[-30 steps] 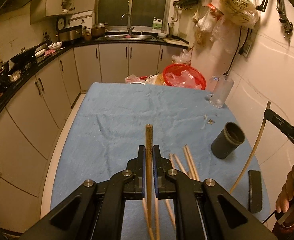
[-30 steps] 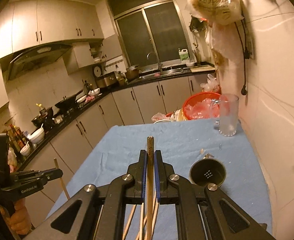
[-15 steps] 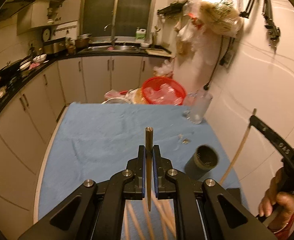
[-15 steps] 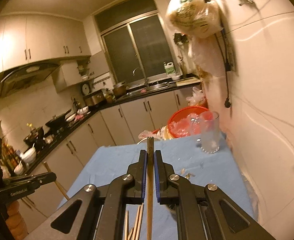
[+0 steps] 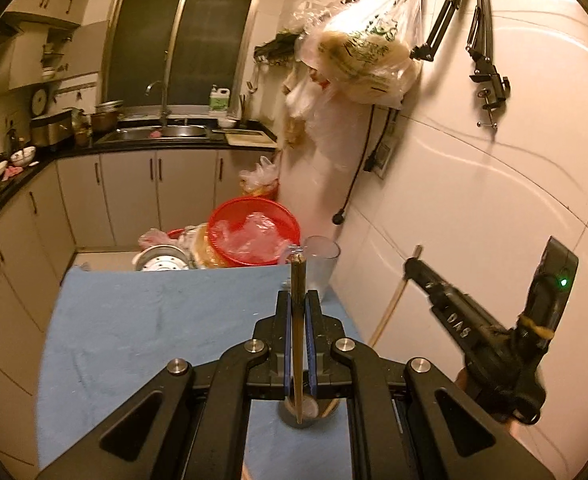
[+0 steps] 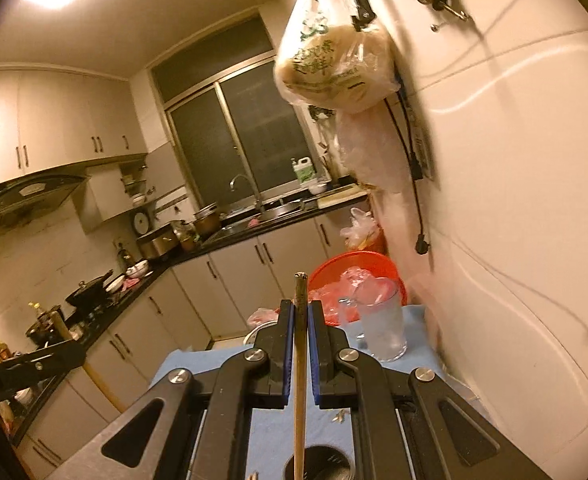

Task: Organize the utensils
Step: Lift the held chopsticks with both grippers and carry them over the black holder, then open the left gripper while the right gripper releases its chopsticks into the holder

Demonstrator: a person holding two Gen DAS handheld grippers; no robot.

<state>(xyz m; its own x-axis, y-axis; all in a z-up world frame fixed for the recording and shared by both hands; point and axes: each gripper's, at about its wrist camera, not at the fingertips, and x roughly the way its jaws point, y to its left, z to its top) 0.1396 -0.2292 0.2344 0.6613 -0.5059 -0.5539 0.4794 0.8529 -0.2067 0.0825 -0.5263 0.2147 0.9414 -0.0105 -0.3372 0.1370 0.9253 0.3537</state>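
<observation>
My left gripper (image 5: 298, 300) is shut on a wooden chopstick (image 5: 297, 344) held upright; its lower tip hangs over the mouth of the dark utensil cup (image 5: 294, 418) on the blue cloth. My right gripper (image 6: 300, 312) is shut on another chopstick (image 6: 300, 380), also upright, its lower end over the same dark cup (image 6: 322, 462). The right gripper (image 5: 412, 266) with its chopstick (image 5: 392, 304) shows at the right of the left wrist view. The left gripper (image 6: 67, 354) with its chopstick (image 6: 93, 376) shows at the left of the right wrist view.
A clear glass (image 5: 321, 266) stands at the far right of the blue-clothed table (image 5: 141, 320), also in the right wrist view (image 6: 382, 328). A red basket (image 5: 253, 232) and a metal pot (image 5: 161, 262) sit behind it. The white wall (image 5: 474, 200) is close on the right.
Both grippers have lifted and tilted upward with their chopsticks. The loose chopsticks on the cloth have dropped out of view, and the cup now lies below both held chopsticks.
</observation>
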